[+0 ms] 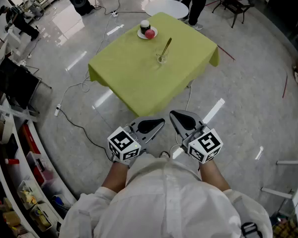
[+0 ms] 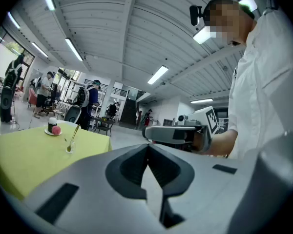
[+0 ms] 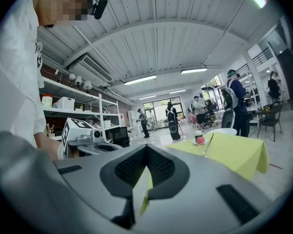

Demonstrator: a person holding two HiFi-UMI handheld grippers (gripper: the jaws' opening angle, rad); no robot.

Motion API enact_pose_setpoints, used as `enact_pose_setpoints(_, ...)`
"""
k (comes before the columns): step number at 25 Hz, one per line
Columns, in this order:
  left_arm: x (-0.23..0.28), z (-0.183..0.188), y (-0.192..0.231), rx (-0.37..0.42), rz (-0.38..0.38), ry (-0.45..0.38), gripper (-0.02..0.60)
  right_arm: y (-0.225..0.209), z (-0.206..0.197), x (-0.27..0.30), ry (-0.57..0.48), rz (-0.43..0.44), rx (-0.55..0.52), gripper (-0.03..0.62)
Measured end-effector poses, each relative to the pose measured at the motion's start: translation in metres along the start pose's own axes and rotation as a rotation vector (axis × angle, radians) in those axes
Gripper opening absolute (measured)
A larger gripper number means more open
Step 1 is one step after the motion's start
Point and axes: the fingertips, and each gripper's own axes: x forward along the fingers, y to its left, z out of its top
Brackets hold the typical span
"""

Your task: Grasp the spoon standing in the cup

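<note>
Evidently, the task is standing at its very start. The spoon [image 1: 166, 47] is leaning upright in the clear cup [image 1: 161, 59], near the middle of the yellow-green table [image 1: 124, 76], and nothing is touching either. A plate [image 1: 140, 33] carrying a red ball [image 1: 149, 33] is sitting toward the table's far corner, apart from the cup. The left gripper [image 1: 162, 121] and the right gripper [image 1: 172, 114] are being held side by side over the floor [image 1: 248, 98], well short of the table's near corner, both pointing toward it. The left gripper's fingers [image 2: 124, 167] are lying fully together with nothing between them. The right gripper's fingers [image 3: 161, 167] are likewise closing tight on nothing, the yellow-green sliver in their seam being only the table showing beyond. Judging from this, no part of the grasp is done. The approach to the table, the parting of one pair of fingers, their placing about the spoon's handle and the closing on it are all remaining.
</note>
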Motion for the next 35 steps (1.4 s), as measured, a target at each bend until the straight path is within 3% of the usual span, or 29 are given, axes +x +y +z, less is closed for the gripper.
enact_pose_setpoints(13, 0.003, -0.002, 0.003, -0.009, 0.005, 0.009, 0.005, -0.002, -0.006, 0.000, 0.025, 0.018, -0.003, 0.003)
enact_pose_setpoints(18, 0.004, -0.005, 0.004, -0.012, 0.006, 0.017, 0.005, 0.004, -0.001, -0.001, -0.007, 0.075, 0.019, 0.005)
enact_pose_setpoints(30, 0.004, -0.006, 0.007, -0.014, 0.008, 0.024, 0.005, -0.006, -0.008, 0.002, 0.023, 0.052, 0.057, 0.005)
enact_pose_setpoints(35, -0.004, -0.001, 0.031, -0.023, 0.031, 0.009, 0.005, -0.008, -0.008, 0.026, 0.048, 0.057, 0.049, 0.006)
